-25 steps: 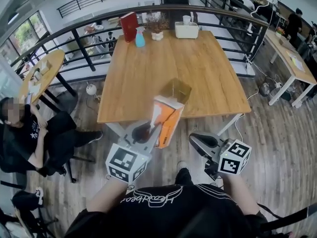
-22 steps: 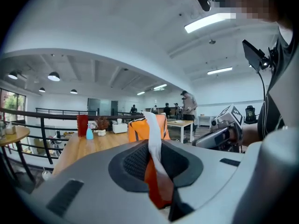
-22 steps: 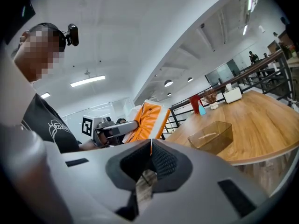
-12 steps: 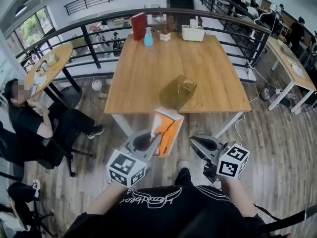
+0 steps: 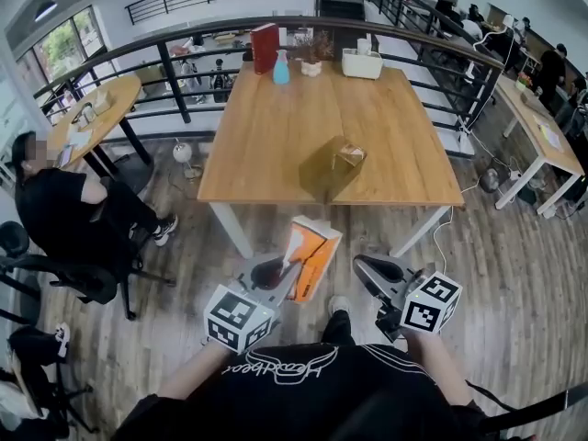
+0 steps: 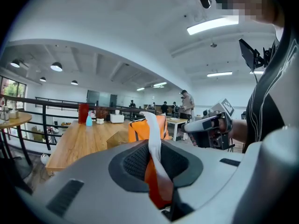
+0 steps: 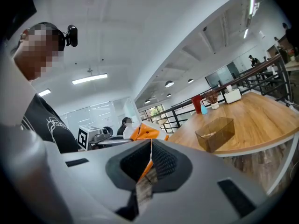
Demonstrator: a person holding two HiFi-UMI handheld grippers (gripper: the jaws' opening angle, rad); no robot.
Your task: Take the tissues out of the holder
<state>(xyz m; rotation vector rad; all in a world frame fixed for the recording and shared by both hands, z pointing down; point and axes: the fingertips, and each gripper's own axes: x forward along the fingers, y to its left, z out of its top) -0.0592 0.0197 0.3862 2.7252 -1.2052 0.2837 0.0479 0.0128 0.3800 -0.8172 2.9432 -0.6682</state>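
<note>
An orange-and-white tissue pack (image 5: 312,251) hangs in the air in front of the table's near edge. My left gripper (image 5: 281,270) is shut on its lower end, and a white flap and orange wrap show between the jaws (image 6: 150,146). The translucent brown holder (image 5: 334,165) lies on the wooden table (image 5: 266,145), apart from the pack; it also shows in the right gripper view (image 7: 215,132). My right gripper (image 5: 371,268) hovers to the right of the pack, shut, with nothing in it.
At the table's far edge stand a red box (image 5: 265,47), a blue spray bottle (image 5: 281,68), a small plant pot (image 5: 312,64) and a white basket (image 5: 362,62). A black railing (image 5: 175,72) runs behind. A person sits at the left (image 5: 64,214) near a round table (image 5: 87,118).
The left gripper has drawn the tissue pack back from the holder and off the table edge, toward my body. The holder stays on the table. The right gripper has hardly moved.
</note>
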